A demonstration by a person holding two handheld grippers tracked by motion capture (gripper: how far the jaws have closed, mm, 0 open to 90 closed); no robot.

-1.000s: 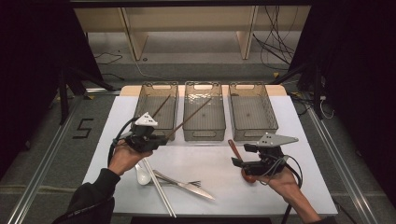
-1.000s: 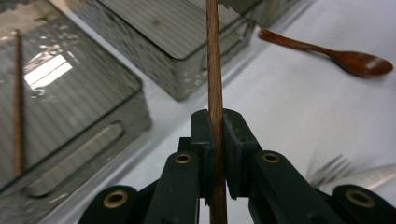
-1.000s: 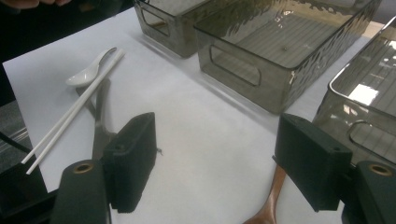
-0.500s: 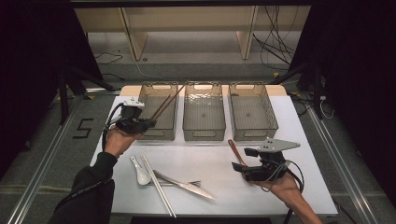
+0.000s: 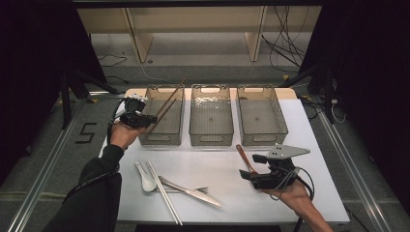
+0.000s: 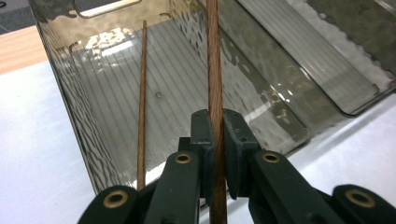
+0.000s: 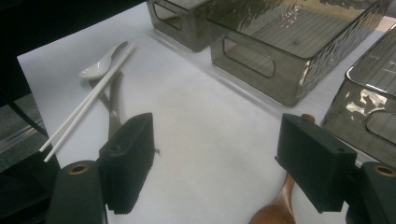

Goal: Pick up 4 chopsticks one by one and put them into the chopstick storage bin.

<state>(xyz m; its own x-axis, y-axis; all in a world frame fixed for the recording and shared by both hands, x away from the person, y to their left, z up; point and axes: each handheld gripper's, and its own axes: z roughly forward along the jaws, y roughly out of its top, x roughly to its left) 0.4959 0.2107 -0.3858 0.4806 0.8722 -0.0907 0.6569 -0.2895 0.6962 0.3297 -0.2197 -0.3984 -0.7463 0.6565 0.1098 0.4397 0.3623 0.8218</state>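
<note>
My left gripper (image 5: 145, 120) hovers at the near left corner of the left bin (image 5: 159, 140), shut on a brown wooden chopstick (image 5: 173, 94) that slants up over the bin. In the left gripper view the jaws (image 6: 215, 128) pinch that chopstick (image 6: 215, 70) above the bin's ribbed floor (image 6: 182, 88). A second brown chopstick (image 6: 141, 102) runs beside it; whether it is also gripped I cannot tell. My right gripper (image 5: 255, 166) rests open at the front right of the table, a wooden spoon (image 5: 244, 157) lying between its jaws. That spoon's bowl (image 7: 275, 210) lies by the right pad (image 7: 313, 163).
Three clear bins stand in a row: left, middle (image 5: 211, 139), right (image 5: 263, 139). At the front left of the white table lie a white spoon (image 5: 145, 180), white chopsticks (image 5: 164, 193), and a metal knife and fork (image 5: 191, 191). Dark floor surrounds the table.
My left gripper has carried the chopstick from the table's front left, back and left, to the left bin's near corner. The right gripper has kept still.
</note>
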